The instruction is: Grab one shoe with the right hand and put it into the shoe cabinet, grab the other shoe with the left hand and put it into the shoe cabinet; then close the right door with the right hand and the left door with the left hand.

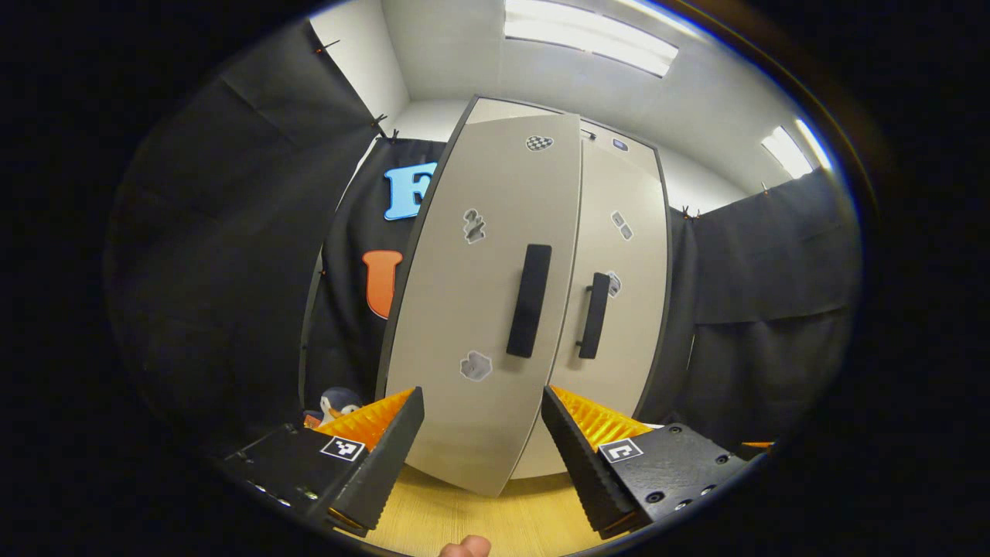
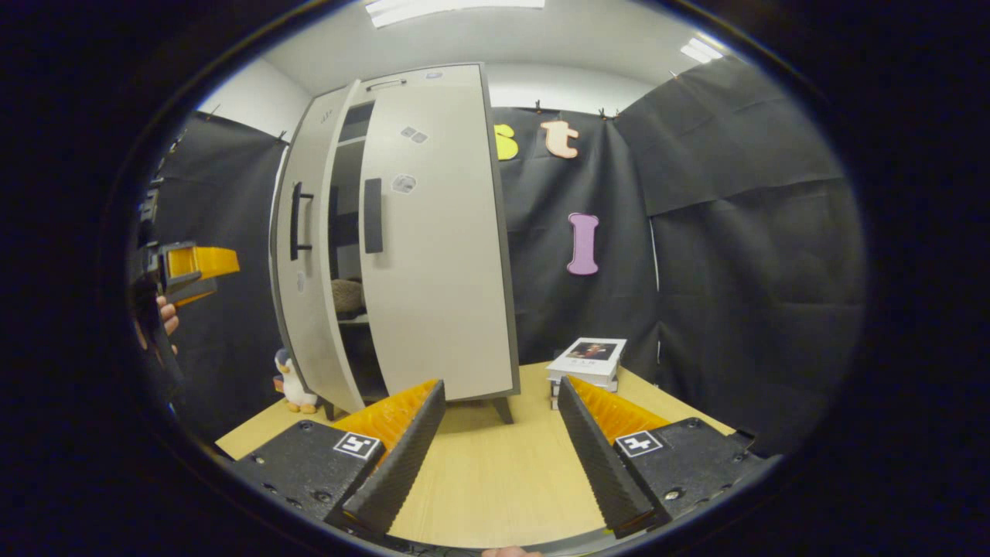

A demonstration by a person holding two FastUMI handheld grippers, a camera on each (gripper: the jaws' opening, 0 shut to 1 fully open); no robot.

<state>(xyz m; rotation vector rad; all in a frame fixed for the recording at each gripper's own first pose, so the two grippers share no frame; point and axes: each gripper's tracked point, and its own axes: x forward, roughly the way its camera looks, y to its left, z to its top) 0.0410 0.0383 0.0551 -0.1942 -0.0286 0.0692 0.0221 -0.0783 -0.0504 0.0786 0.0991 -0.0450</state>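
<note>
On the pale wooden table (image 2: 495, 480) the shoe cabinet (image 2: 433, 255) is standing with its right door (image 2: 441, 232) closed and its left door (image 1: 483, 309) hanging partly ajar, a shoe (image 2: 348, 295) sitting on a shelf in the gap. Facing the left door's black handle (image 1: 529, 300), the left gripper (image 1: 483, 456) is hovering with jaws spread and empty. Back over the table, the right gripper (image 2: 501, 456) is also gaping with nothing between its fingers, a stack of books (image 2: 588, 362) and a toy penguin (image 2: 291, 383) sitting beside the cabinet.

Shoe cabinet (image 2: 433, 271) beige w/ dark edging, black handles (image 1: 530, 300); grippers' fingers (image 2: 402, 456) black/orange, b&w square tags; table (image 2: 503, 480) light wood.
</note>
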